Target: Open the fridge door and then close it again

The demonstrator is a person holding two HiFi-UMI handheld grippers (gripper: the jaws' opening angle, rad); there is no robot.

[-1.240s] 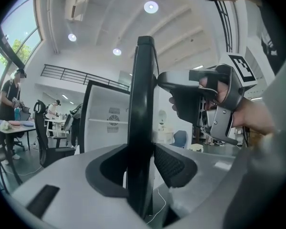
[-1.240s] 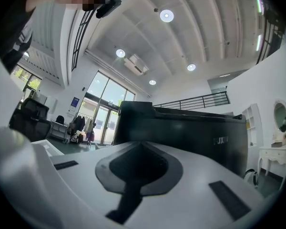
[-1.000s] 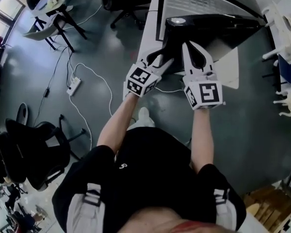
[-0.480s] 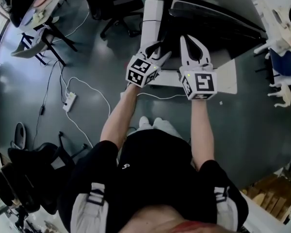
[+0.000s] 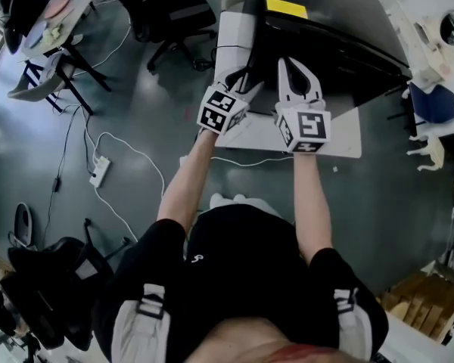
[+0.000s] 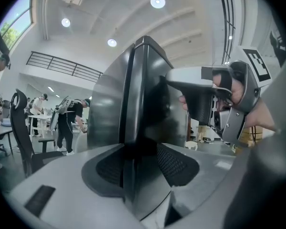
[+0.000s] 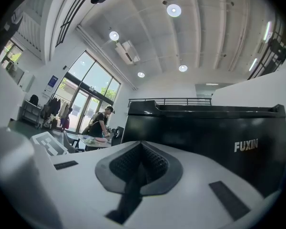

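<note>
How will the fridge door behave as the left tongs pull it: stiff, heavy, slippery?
The fridge door looks like a rigid slab, so it likely swings without flexing. Its glossy edge, pinched in the left tongs, may slip. Being thick, it probably feels heavy.

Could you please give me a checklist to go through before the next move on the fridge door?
1. Left gripper hold: ok. Its jaws are closed on the edge of the fridge door.
2. Right gripper free: ok. Its jaws are together with nothing between them, facing the black fridge.
3. How far the door stands open: cannot tell.
4. Door's swing side: probably ok. The office chair stands apart from the fridge, on its left.
5. Footing: not ok. A white cable lies on the floor between the person and the fridge.
</note>
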